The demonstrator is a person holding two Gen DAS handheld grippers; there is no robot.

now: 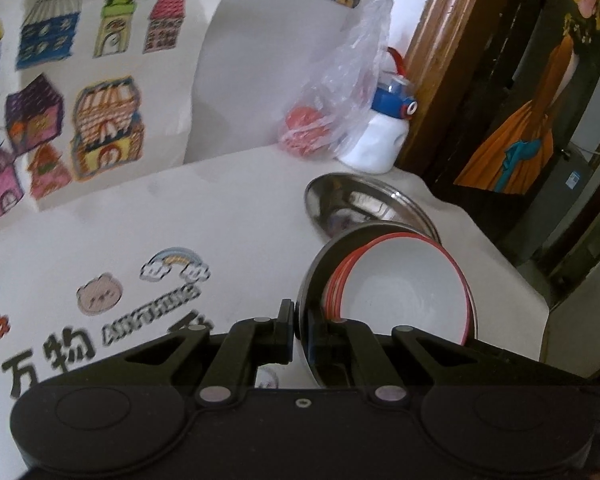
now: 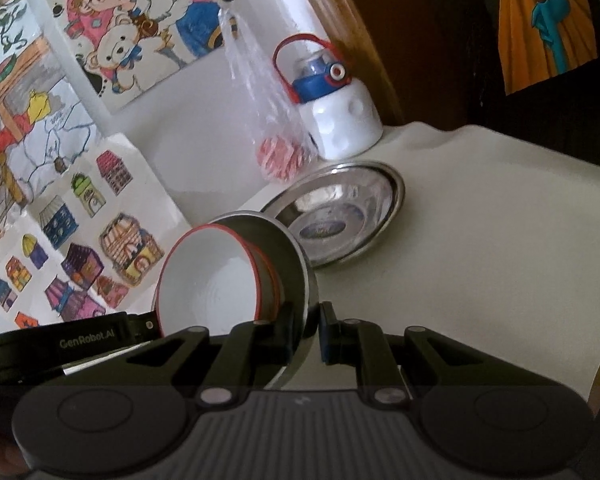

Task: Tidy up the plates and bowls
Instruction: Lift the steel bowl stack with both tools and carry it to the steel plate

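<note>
You carry steel bowl (image 1: 312, 300), both grippers clamped on opposite rims: left (image 1: 296, 322), right (image 2: 314, 332); level carry keeps nested red bowls (image 2: 216, 280) inside, toward plate (image 2: 340, 216).

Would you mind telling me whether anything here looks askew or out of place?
Yes: the steel bowl holding the red-rimmed white bowls is tipped steeply on its side, gripped at opposite rims by the left gripper and right gripper. The steel plate lies flat on the table.
</note>
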